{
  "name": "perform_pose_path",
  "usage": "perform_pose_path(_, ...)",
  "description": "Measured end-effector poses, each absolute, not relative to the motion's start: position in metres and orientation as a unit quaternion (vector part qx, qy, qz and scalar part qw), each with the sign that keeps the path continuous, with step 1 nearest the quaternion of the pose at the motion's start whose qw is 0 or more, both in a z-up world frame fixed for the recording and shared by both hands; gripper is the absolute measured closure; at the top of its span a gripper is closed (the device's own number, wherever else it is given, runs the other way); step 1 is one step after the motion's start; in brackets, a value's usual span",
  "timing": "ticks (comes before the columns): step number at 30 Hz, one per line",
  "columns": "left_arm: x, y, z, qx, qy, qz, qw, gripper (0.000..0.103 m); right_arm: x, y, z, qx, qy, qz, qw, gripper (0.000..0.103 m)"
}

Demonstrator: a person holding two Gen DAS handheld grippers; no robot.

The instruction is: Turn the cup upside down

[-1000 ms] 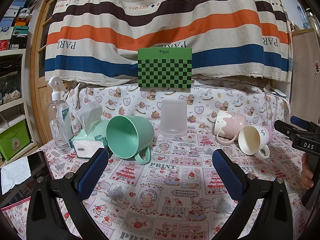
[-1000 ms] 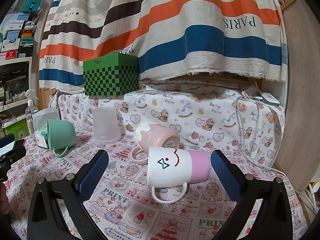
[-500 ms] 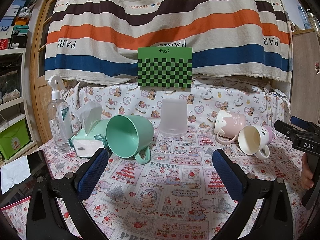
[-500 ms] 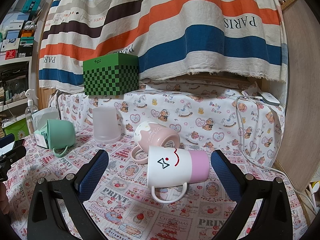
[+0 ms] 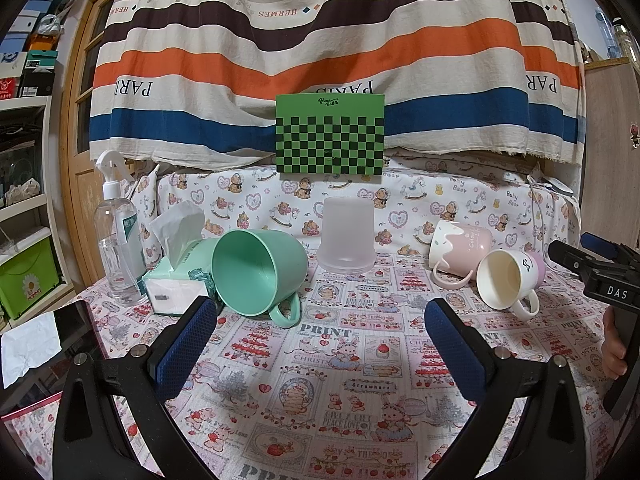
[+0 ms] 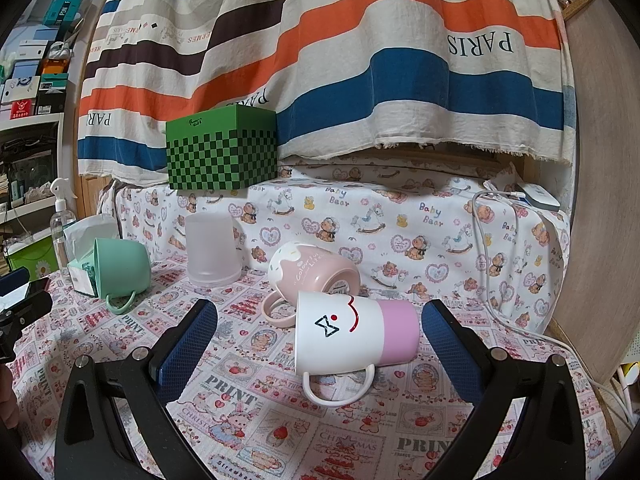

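The left claw (image 5: 320,336) stood released, its two blue-padded fingers (image 5: 182,344) spread wide and low over the worktop (image 5: 328,380), which was covered with a cartoon-printed pink-and-white cloth, and nothing lay between them. Ahead of it and to the left, a mint-green plastic mug (image 5: 258,272) lay on its side with its mouth turned toward the camera and its handle resting on the cloth, touching a pale green tissue box (image 5: 176,288) with a white tissue poking out. A clear plastic spray bottle (image 5: 118,236) stood upright just beside the box. Behind the mug, a frosted translucent plastic cup (image 5: 346,234) stood already upside down, rim on the cloth. The right claw (image 6: 320,338) was likewise released, its fingers (image 6: 450,348) flanking but not touching a white ceramic mug with a pink base and a drawn smiling face (image 6: 352,332), which lay on its side with its handle against the cloth and its mouth toward the left. Just behind that one, a pink ceramic mug with a white drip-pattern rim (image 6: 310,270) also lay tipped over; the two appeared to touch, though the overlap made that hard to confirm. A green checkered cardboard box (image 6: 222,150) sat on the raised ledge at the back, under a striped hanging cloth (image 6: 340,60). A white cable (image 6: 486,256) trailed down at the far right.
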State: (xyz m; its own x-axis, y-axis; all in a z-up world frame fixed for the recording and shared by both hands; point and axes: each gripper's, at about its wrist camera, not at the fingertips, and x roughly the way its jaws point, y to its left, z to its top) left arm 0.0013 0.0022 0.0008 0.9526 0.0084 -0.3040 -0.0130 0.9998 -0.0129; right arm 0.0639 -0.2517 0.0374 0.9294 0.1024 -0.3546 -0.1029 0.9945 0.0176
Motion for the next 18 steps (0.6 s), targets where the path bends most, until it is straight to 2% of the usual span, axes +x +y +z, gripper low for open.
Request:
perform_pose_path(13, -0.002, 0.006, -0.003, -0.007, 0.154, 0.008, 0.988, 0.000, 0.069, -0.254, 0.032, 0.011, 0.206, 0.058, 0.977, 0.000)
perform_pose_path(18, 0.001, 0.006, -0.007, -0.007, 0.153, 0.009, 0.988, 0.000, 0.070, -0.276, 0.049, 0.070, 0.203, 0.039, 0.976, 0.000)
